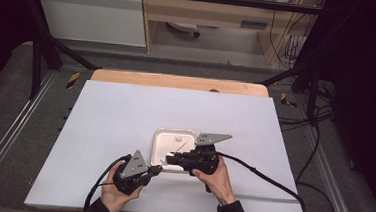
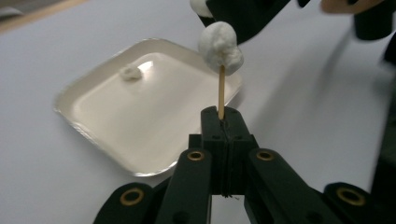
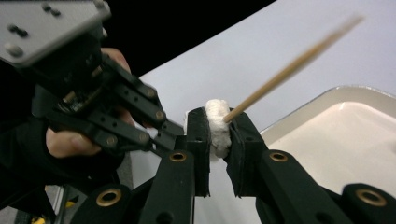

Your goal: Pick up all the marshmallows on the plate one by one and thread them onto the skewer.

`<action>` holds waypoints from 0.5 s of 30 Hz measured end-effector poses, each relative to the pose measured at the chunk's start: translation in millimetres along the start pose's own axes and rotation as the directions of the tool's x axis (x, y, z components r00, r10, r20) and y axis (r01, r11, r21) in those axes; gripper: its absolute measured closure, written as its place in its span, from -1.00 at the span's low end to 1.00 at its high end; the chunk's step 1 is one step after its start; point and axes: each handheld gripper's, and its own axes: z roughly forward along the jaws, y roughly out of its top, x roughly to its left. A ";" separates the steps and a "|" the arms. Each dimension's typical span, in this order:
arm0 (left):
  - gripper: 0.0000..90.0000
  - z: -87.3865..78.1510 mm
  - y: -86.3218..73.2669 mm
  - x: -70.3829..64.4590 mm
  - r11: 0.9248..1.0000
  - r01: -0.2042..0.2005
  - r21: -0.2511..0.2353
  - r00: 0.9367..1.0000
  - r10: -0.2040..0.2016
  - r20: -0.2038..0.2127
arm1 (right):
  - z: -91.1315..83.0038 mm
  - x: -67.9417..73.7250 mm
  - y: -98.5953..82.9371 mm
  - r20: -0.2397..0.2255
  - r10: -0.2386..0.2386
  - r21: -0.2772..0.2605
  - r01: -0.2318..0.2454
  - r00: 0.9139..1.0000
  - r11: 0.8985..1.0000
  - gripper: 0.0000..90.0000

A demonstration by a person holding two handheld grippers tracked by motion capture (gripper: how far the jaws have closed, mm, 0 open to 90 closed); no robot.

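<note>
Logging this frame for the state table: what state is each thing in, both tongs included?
Left tongs: shut on the skewer, held upright.
Skewer: bare along the shaft, one marshmallow on its tip.
Marshmallow on skewer: pierced, clear of the tray.
Right tongs: shut on a second marshmallow, squashed, a stick poking into it.
Tray: flat on the table, one loose marshmallow in it.

A big flat white board (image 1: pixel 124 131) is laid over the table, with a strip of light wood (image 1: pixel 177 81) left showing along the far edge. Yellow-and-black tape markers (image 1: pixel 72 79) are stuck on the grey floor (image 1: pixel 8 73) near both far corners. Further back, a pale wooden cabinet (image 1: pixel 207 12) and a tangle of black cables (image 1: pixel 293 45) can be seen.
</note>
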 end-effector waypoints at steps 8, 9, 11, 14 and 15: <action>0.98 0.1 -1.7 2.5 1.000 0.007 0.015 1.000 -0.007 -0.009 | 1.8 3.2 5.3 0.051 -0.006 -0.024 0.007 0.999 1.000 0.49; 0.98 0.6 -2.5 3.4 1.000 0.016 0.012 1.000 -0.016 -0.005 | 0.9 3.8 5.9 0.060 -0.007 -0.035 0.009 0.998 0.999 0.43; 0.98 0.6 -3.0 6.7 0.999 0.032 0.010 0.999 -0.032 -0.008 | -1.1 4.4 7.3 0.078 -0.019 -0.048 0.023 0.997 0.999 0.27; 0.98 -1.3 -4.0 11.6 0.998 0.055 0.008 0.998 -0.055 -0.010 | -5.7 2.7 9.4 0.115 -0.039 -0.050 0.045 0.993 0.998 0.04; 0.98 -2.0 -4.6 13.1 0.998 0.064 0.007 0.998 -0.064 -0.010 | -7.1 1.9 9.6 0.130 -0.051 -0.052 0.058 0.990 0.997 -0.05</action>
